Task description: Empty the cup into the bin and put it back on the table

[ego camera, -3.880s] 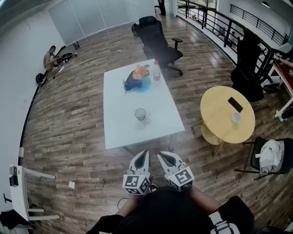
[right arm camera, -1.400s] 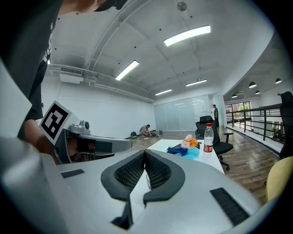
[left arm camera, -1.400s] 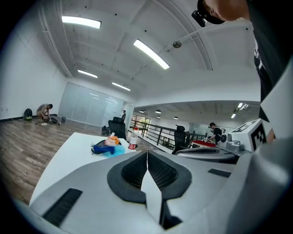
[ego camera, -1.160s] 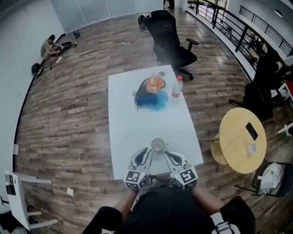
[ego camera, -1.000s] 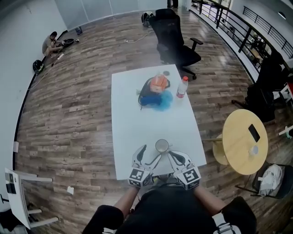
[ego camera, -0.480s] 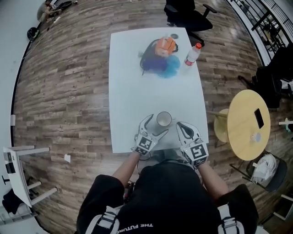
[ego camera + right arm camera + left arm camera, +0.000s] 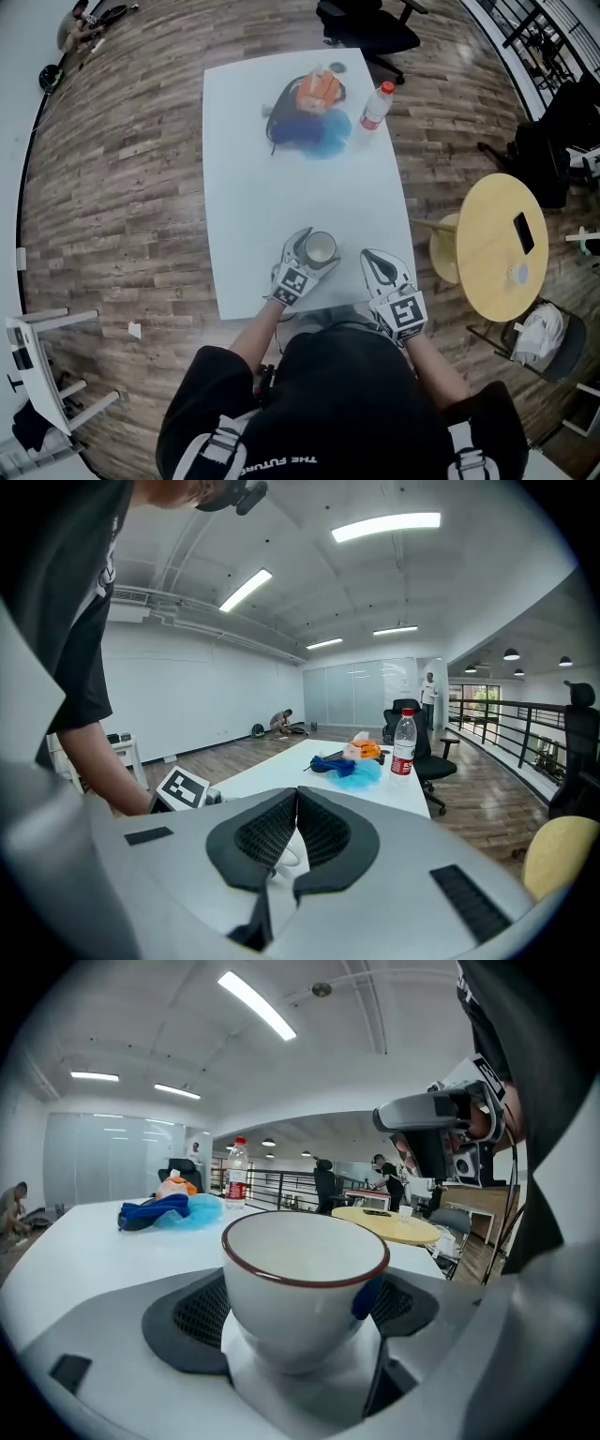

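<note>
Where the white surface (image 7: 281, 187) nears its near edge stands the cup (image 7: 320, 247): white, dark red rim, upright, mouth up.

Left tongs (image 7: 316, 250): spread wide, having just been opening. The cup sits between the two pads, and whether either pad touches it cannot be told from the left gripper view.

Right tongs (image 7: 369, 254): pressed together, nothing between them, just right of the cup and apart from it, over the surface's near right part.

Far end of the surface: a blue and orange heap (image 7: 309, 117), and just to its right a clear bottle (image 7: 375, 105) with a red cap, upright.

Right of the surface, well apart: a round yellow table (image 7: 487, 272) on the wood floor.
</note>
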Demonstrator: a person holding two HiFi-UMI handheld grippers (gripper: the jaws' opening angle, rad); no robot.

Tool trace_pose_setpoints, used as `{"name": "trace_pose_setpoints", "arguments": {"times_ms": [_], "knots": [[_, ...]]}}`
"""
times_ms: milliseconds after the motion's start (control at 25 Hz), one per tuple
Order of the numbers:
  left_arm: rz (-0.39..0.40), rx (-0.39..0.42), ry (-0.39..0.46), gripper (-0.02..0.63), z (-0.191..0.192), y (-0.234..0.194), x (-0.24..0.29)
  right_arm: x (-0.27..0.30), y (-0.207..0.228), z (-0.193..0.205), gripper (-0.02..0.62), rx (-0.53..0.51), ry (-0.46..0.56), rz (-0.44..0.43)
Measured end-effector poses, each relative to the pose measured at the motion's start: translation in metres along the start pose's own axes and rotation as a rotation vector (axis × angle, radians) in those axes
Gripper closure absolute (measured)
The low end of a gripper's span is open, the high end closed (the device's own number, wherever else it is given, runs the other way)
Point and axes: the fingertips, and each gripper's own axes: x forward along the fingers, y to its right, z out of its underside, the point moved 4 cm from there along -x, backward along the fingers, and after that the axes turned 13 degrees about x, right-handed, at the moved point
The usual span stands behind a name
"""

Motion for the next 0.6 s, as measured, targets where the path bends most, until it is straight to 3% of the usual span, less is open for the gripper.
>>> {"name": "trace_pose_setpoints", "arguments": {"times_ms": [280, 440, 600], "knots": [[0.008, 0.028, -0.036, 0.189, 0.002, 0.003, 0.001, 0.002, 0.003, 0.008, 0.58, 0.015, -0.019, -0.016], [0.009, -0.017, -0.007, 0.19, -0.008, -0.001, 0.001, 0.007, 0.007, 0.01, 0.58, 0.018, -0.022, -0.026], [-0.001, -0.061, 0.038, 0.19, -0.042, -0.008, -0.006, 0.005, 0.007, 0.002, 0.58, 0.012, -0.001, -0.035]]}}
